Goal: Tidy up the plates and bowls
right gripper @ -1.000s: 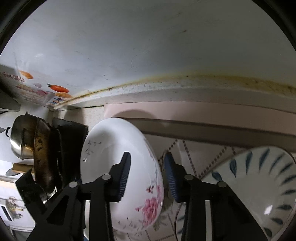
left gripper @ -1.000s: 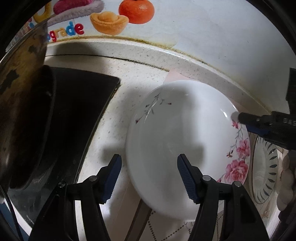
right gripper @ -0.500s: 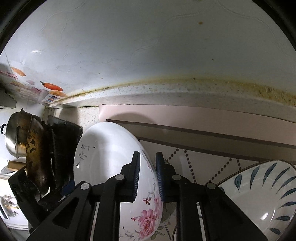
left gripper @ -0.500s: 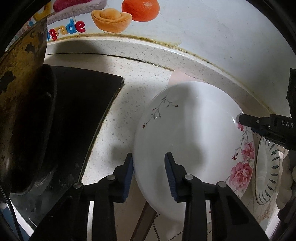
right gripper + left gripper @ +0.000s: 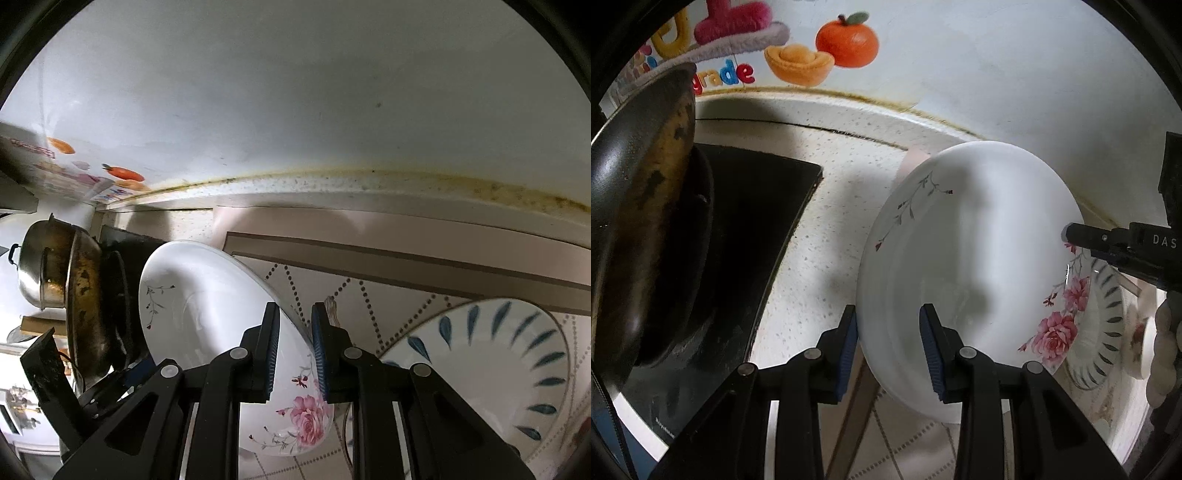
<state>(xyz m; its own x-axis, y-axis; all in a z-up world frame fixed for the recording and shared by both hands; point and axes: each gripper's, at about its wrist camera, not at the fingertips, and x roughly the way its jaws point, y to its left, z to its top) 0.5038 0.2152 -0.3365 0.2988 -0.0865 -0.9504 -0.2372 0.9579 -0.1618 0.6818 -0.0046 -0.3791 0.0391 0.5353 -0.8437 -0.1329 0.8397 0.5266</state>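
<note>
- the white rose-patterned plate (image 5: 967, 266) stands tilted on edge above the speckled table (image 5: 812, 258), held at two opposite sides of its rim.
- the left gripper (image 5: 888, 350) has its blue-padded fingers (image 5: 847, 347) closed onto the plate's near rim, one pad behind the plate and one on its inner face.
- the right gripper (image 5: 293, 354) clamps the opposite rim just above the pink rose; its fingers (image 5: 271, 350) sit narrowly apart with the plate edge between them.
- in the left wrist view, the right gripper's black tip (image 5: 1086, 236) touches the plate's far edge.
- a blue-leaf plate (image 5: 480, 369) lies flat on the patterned mat (image 5: 369, 295), just beside the held plate and partly behind it.
- a black stove top (image 5: 746, 240) sits left of the plate, carrying a blackened, rust-stained wok (image 5: 646, 221).
- a steel pot (image 5: 40, 273) stands beyond the wok in the right wrist view.
- a fruit sticker (image 5: 846, 40) shows on the white wall behind.
</note>
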